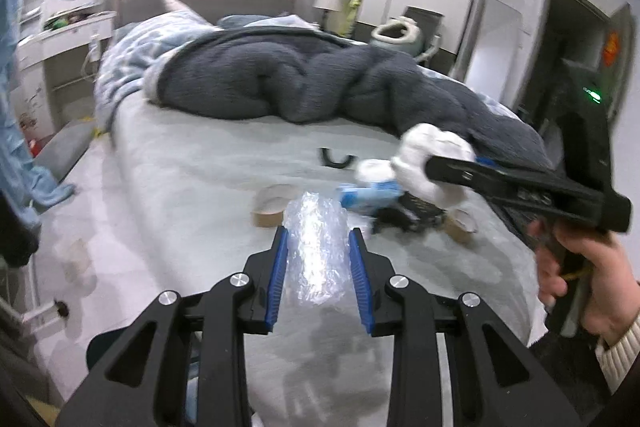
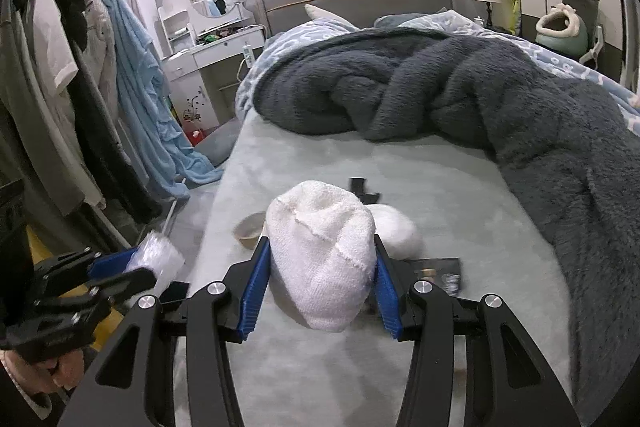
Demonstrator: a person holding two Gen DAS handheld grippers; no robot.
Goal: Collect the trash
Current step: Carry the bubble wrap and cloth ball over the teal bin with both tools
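Observation:
A crumpled piece of clear bubble wrap (image 1: 316, 251) is clamped between the blue pads of my left gripper (image 1: 318, 233), which is shut on it above the near end of the bed (image 1: 180, 187). My right gripper (image 2: 320, 241) is shut on a white terry cloth wad (image 2: 324, 251). In the left wrist view the right gripper (image 1: 430, 163) reaches in from the right with that white cloth wad (image 1: 432, 151). In the right wrist view the left gripper (image 2: 112, 267) shows low at the left with the bubble wrap (image 2: 156, 259).
On the sheet lie a tape roll (image 1: 272, 205), a blue-and-white packet (image 1: 368, 195), a black curved piece (image 1: 336, 161), a black packet (image 2: 440, 269) and a second white wad (image 2: 400, 231). A dark fluffy blanket (image 2: 440, 87) is heaped behind. Hanging clothes (image 2: 80, 87) stand left of the bed.

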